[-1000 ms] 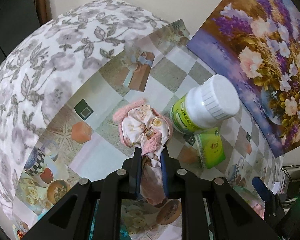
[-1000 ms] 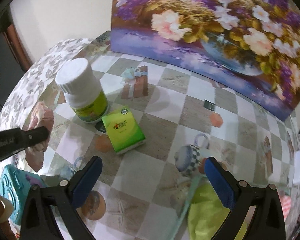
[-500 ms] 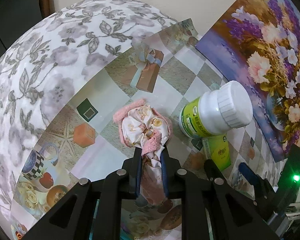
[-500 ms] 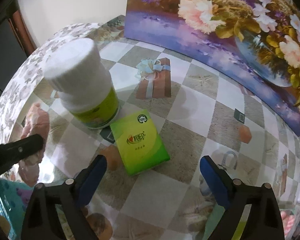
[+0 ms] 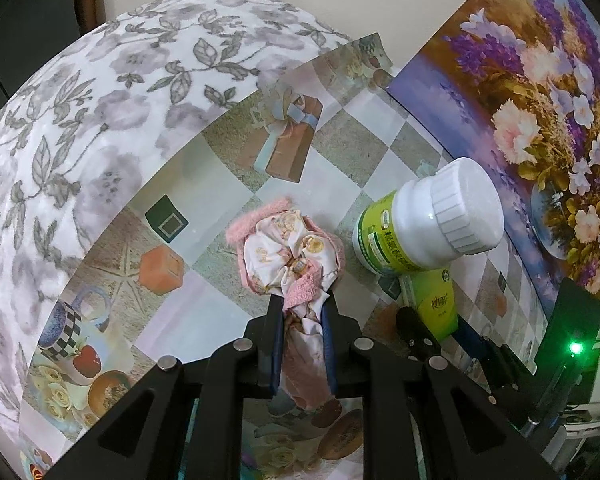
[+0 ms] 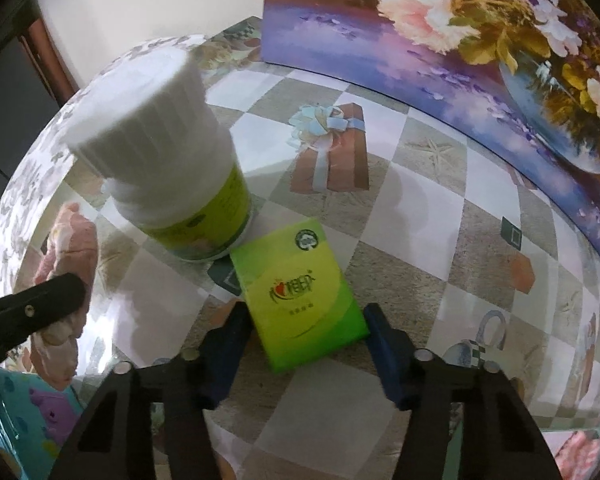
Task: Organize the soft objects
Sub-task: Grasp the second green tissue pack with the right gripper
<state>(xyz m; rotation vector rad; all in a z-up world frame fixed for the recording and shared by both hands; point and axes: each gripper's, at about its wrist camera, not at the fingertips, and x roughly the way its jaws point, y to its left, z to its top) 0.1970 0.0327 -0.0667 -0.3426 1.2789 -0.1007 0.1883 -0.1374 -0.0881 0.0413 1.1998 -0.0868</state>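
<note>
Left hand-held gripper (image 5: 300, 312) clenched on pink scrunchie-type fabric thing (image 5: 290, 254), pinching tail end so puffy part hangs out front, low over surface (image 5: 228, 184). Right hand-held gripper (image 6: 306, 336) spread wide, fingers either side of green tissue pack (image 6: 300, 292), not touching yet imo. Pack lies flat just beside white-capped bottle (image 6: 168, 172), so approach is from free end, guessing to avoid knocking bottle.

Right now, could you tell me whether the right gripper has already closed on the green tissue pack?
No: the right gripper is open, its blue fingers standing either side of the green tissue pack with gaps showing.
</note>
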